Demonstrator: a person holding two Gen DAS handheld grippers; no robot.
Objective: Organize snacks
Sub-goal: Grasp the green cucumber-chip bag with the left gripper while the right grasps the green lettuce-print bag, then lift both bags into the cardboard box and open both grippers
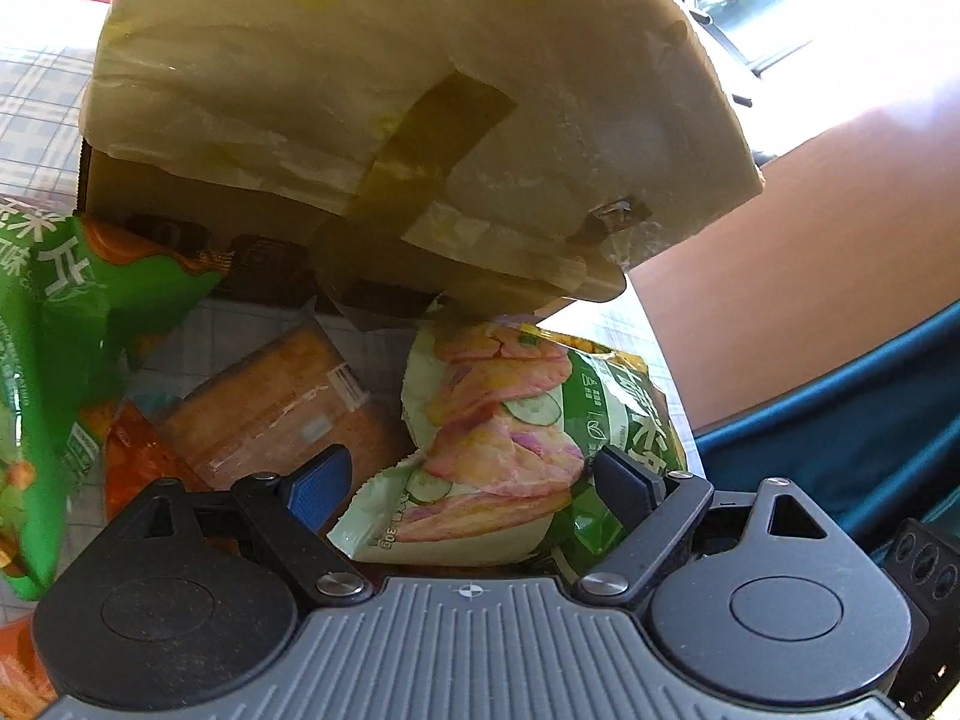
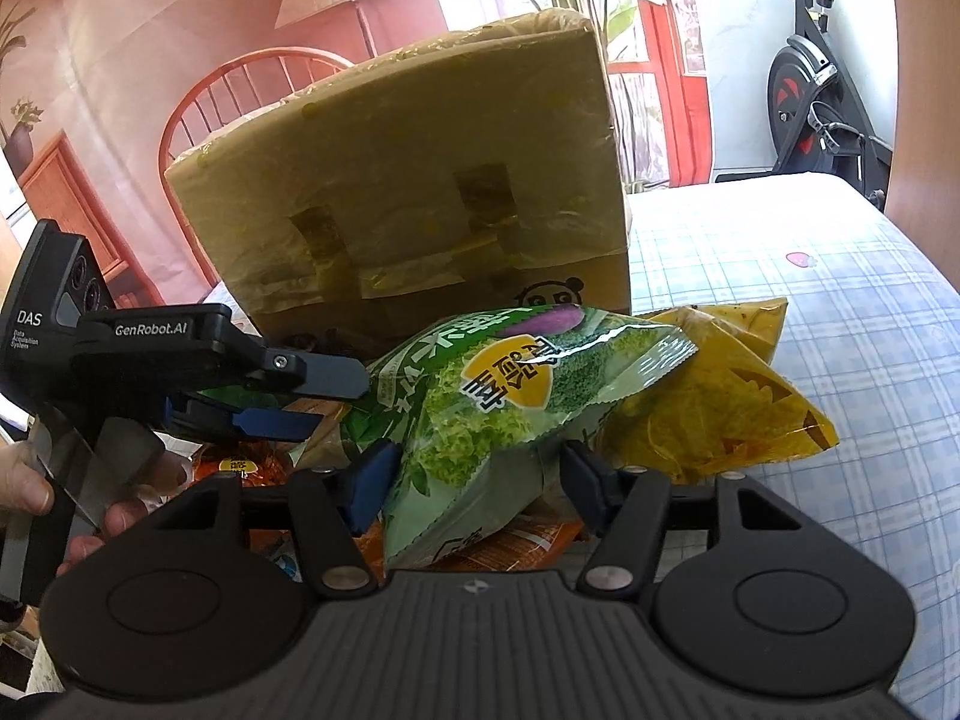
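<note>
A pile of snack bags lies on a blue-checked tablecloth [image 2: 840, 312] in front of a taped cardboard box [image 2: 408, 192]. My left gripper [image 1: 474, 480] is open around a green and white bag with pink chips and cucumber [image 1: 510, 450], its fingers on either side without squeezing. An orange packet [image 1: 270, 414] lies to its left. My right gripper [image 2: 480, 480] is open around a green vegetable-print bag [image 2: 492, 414]. A yellow chip bag [image 2: 720, 396] lies behind it to the right. The left gripper [image 2: 324, 402] shows at the left of the right wrist view, beside the green bag.
The box [image 1: 390, 90] looms over the pile, its taped flap overhanging. Another green bag [image 1: 54, 330] stands at the left. A red chair [image 2: 240, 84], a lamp and an exercise bike [image 2: 822, 96] stand beyond the table. The table edge [image 1: 672, 372] runs close on the right.
</note>
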